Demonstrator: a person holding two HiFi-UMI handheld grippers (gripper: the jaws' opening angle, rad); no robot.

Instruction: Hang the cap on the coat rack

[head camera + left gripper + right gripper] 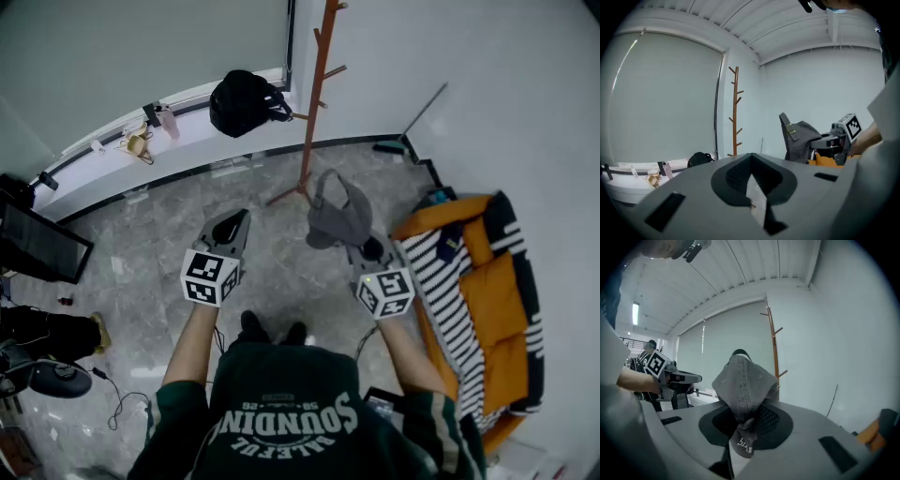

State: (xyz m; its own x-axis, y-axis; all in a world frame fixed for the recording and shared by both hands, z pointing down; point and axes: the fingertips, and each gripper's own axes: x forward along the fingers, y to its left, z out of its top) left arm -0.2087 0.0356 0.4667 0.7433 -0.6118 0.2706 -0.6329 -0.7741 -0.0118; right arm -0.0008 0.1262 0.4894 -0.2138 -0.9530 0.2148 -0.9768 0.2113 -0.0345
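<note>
1. Right gripper (364, 246): its 2 jaws are closed on the cap (339, 220). In the right gripper view the grey cloth is pinched between the pads, a fold of the cap (743, 385) with pale lettering hanging just below the grip and the crown standing up above the right gripper (743, 427).

2. Cap: grey, held in the air above the marble floor (187, 216), clear of it. It hangs between the foot of the coat rack (314, 103) and the sofa (487, 309), near the rack but not touching it. No peg carries it.

3. Coat rack: a brown wooden pole with short, upward-slanting pegs. It stands upright on the floor at the far edge, beside the window ledge (187, 141) and close to the room's corner. In the right gripper view the coat rack (774, 348) rises directly behind the cap.

4. Left gripper (230, 225): the left gripper view shows the 2 jaws of the left gripper (752, 183) brought together with nothing between them. It is held level with the right gripper and well apart from the cap (801, 138), with the coat rack (735, 112) ahead of it.

5. Surroundings: a black backpack (246, 101) sits on the window ledge, left of the rack. The sofa, with orange cushions and a striped cover, lies along the floor's right edge.
</note>
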